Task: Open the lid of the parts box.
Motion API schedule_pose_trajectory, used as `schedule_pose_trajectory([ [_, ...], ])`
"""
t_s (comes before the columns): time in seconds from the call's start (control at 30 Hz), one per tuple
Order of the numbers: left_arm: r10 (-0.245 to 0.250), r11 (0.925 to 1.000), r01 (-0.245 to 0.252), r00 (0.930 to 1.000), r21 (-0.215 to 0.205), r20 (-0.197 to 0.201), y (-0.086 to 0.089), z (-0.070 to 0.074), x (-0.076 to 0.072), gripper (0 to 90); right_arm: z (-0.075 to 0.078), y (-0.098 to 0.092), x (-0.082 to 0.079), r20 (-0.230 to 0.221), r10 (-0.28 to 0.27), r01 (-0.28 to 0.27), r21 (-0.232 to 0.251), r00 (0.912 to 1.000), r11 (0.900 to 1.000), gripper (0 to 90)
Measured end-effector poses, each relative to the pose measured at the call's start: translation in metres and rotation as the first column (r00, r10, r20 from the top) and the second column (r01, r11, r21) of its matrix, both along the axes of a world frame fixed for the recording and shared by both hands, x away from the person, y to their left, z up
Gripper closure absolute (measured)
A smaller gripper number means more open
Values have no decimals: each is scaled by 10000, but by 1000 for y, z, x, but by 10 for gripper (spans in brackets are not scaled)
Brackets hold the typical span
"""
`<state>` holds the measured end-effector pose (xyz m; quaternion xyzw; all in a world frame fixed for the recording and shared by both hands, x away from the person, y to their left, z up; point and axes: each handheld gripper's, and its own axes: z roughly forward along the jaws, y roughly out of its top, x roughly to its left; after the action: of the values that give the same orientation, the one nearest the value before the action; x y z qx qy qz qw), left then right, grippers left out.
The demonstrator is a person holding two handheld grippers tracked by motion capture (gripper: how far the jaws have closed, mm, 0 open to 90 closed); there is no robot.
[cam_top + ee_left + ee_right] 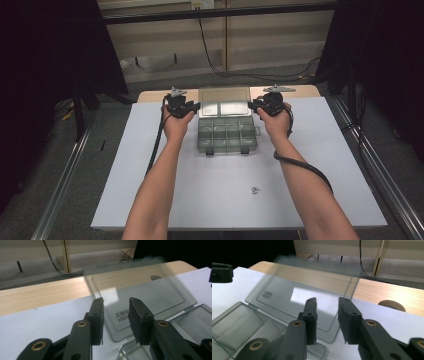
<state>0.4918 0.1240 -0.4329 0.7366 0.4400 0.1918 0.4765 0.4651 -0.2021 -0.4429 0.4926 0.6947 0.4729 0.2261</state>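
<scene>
A clear plastic compartment box (227,136) stands at the far middle of the white tabletop (150,175), its lid (224,102) swung open and leaning back. My left gripper (196,106) is at the lid's left edge and my right gripper (251,105) at its right edge. In the left gripper view the jaws (115,302) stand apart, with the lid's (150,290) rounded corner in the gap and no pad pressing on it. The right gripper view shows the same: open jaws (327,301) astride the lid's (287,287) other corner. The lid's top edge looks blurred. The compartments (239,325) look empty.
A few small metal parts (255,190) lie on the near right of the tabletop. A wooden strip (37,295) borders its far edge, with a round hole (391,305) in it. Cables trail over the floor behind. Metal rails run along both sides.
</scene>
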Motion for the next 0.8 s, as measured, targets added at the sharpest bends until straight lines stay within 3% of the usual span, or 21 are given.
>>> schedule_pose_trajectory([
  [0.23,-146,9993,156,9995,-345,286,1,5,-8,542,5,-4,-8,118,-51,49,153,9999,9999,548],
  [0.37,-161,9970,185,9993,-746,323,4,6,-12,500,4,-9,-14,186,-46,39,344,9998,9994,480],
  [0.5,-222,9984,239,9992,-508,339,6,8,-17,467,5,-12,-19,268,7,-18,411,9996,9992,411],
  [0.67,-336,9960,366,9987,-814,386,8,12,-25,405,8,-13,-27,402,199,-215,400,9990,9990,354],
  [0.8,-448,9965,486,9974,-677,563,10,12,-32,355,10,-11,-33,423,526,-546,485,9977,9973,283],
])
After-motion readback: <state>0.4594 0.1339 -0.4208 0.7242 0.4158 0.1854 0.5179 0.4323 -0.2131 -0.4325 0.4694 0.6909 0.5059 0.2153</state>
